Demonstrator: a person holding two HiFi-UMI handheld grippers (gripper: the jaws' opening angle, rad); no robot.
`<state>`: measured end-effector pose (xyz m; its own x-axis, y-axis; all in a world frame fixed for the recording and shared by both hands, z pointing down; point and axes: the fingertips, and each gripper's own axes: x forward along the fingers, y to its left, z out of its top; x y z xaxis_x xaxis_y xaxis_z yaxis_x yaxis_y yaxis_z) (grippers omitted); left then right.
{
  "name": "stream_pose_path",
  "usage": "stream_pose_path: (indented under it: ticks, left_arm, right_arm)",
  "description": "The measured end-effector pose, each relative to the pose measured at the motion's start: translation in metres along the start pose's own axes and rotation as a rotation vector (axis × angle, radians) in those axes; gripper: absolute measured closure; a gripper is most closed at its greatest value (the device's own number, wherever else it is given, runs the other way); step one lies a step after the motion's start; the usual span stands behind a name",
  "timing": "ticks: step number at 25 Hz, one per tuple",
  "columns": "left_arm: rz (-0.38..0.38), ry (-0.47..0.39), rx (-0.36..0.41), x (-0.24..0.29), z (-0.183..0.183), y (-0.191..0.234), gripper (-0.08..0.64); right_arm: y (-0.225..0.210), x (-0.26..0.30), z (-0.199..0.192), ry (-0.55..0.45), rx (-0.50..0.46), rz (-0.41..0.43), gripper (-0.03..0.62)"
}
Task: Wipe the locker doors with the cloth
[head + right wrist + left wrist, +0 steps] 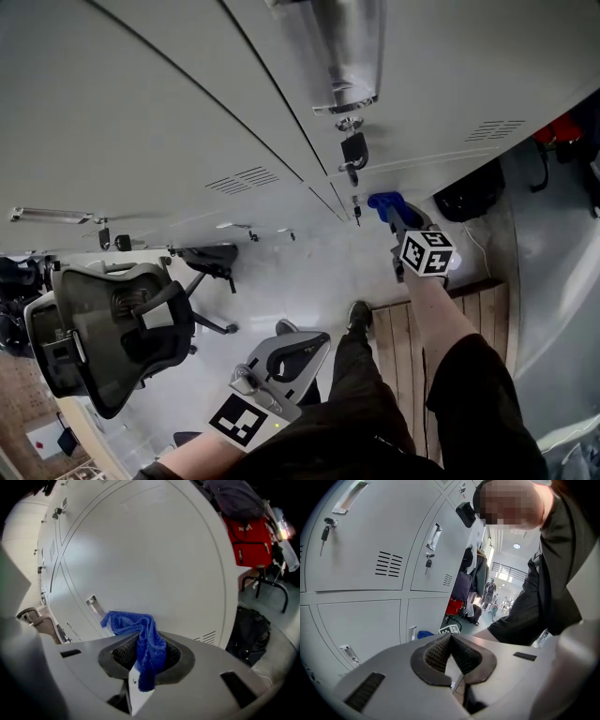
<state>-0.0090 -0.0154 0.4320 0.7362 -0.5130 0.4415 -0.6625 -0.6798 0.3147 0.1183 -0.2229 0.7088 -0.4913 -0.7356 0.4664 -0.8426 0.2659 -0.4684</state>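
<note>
Grey locker doors [169,112] fill the head view's upper part. My right gripper [401,220] reaches down to a low door and is shut on a blue cloth [384,201]. In the right gripper view the blue cloth [142,641] is pinched between the jaws, and its bunched end lies against the locker door [154,550] beside a metal handle [95,605]. My left gripper [302,345] hangs low by the person's leg, away from the lockers. In its own view the left gripper [451,643] is shut with nothing between the pads, and the blue cloth [424,633] shows far off.
A black office chair [112,328] stands at the lower left. A key hangs in a lock [353,150] above the cloth. A black bag [469,197] lies right of the gripper, by a wooden board [473,314]. A red bag [248,536] sits on a stool.
</note>
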Motion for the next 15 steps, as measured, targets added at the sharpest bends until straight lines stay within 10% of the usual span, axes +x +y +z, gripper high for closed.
stream_pose_path:
  ticks: [15]
  left_arm:
    - [-0.088, 0.051, 0.057, 0.044, 0.003, -0.027, 0.552]
  right_arm:
    - [-0.109, -0.058, 0.04, -0.121, 0.081, -0.186, 0.515]
